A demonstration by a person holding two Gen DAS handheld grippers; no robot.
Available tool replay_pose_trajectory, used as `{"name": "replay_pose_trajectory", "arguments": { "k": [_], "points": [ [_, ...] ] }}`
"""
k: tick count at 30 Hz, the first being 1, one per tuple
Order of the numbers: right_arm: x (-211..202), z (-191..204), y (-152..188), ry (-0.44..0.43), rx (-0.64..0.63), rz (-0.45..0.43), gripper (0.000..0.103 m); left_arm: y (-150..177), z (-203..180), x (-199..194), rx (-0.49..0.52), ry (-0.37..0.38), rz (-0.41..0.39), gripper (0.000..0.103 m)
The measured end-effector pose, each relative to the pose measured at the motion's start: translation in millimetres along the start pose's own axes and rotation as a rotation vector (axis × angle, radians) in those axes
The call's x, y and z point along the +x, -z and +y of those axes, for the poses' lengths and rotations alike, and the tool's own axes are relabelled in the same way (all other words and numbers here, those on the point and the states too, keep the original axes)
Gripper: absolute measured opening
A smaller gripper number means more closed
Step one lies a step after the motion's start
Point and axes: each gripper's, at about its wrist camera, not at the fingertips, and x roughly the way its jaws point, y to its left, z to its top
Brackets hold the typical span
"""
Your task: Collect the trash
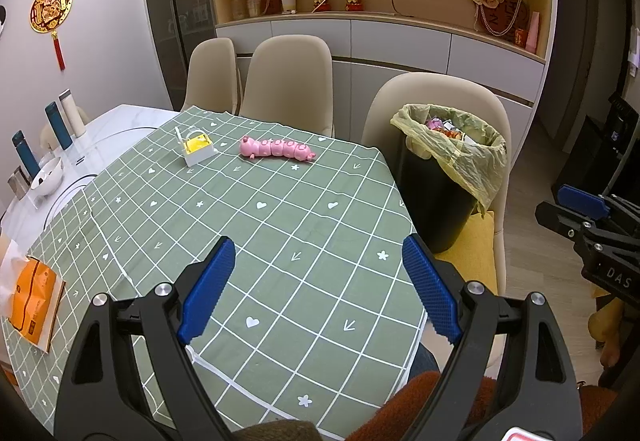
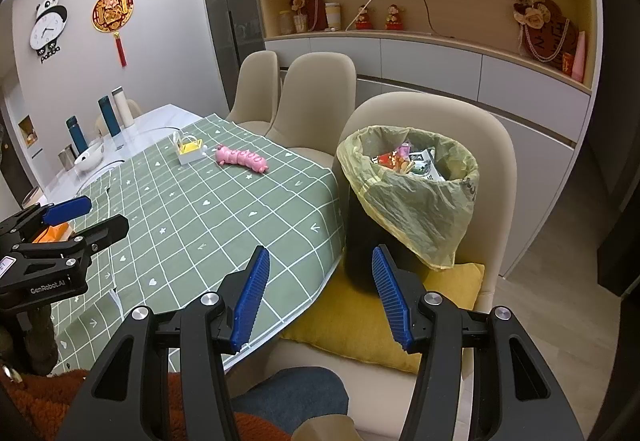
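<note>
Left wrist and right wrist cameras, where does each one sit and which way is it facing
Left wrist: on the left hand-held gripper, tilted down over the green checked tablecloth toward the pink toy; its open blue fingers, a rust sleeve and the right hand-held gripper show.
Right wrist: on the right hand-held gripper, open, facing the lined trash bin on a chair's yellow cushion; the left hand-held gripper shows at its left edge.
Shared: tablecloth, pink toy, trash bin, chairs, shelves.
</note>
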Motion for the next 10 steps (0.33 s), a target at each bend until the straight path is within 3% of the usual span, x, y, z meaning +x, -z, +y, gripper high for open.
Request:
{"name": "replay_pose_trajectory", "arguments": {
  "k": [6,8,10],
  "points": [
    [14.4,3.8,-7.6,-0.028,-0.028,0.030,0.051,2.6,14.6,16.3,-0.037,-0.015,0.056,0.081],
    [31.8,10.6,-14.3,-0.051,-0.075,0.047,0.051,5.7,37.9,29.5,-0.094,-0.061,0.080,0.081],
    [67.1,29.0,-21.8,-0.105,-0.163,0.093,0.051,16.5,92.8,53.4,-0.244,-0.184,0.124,0.081]
  ]
}}
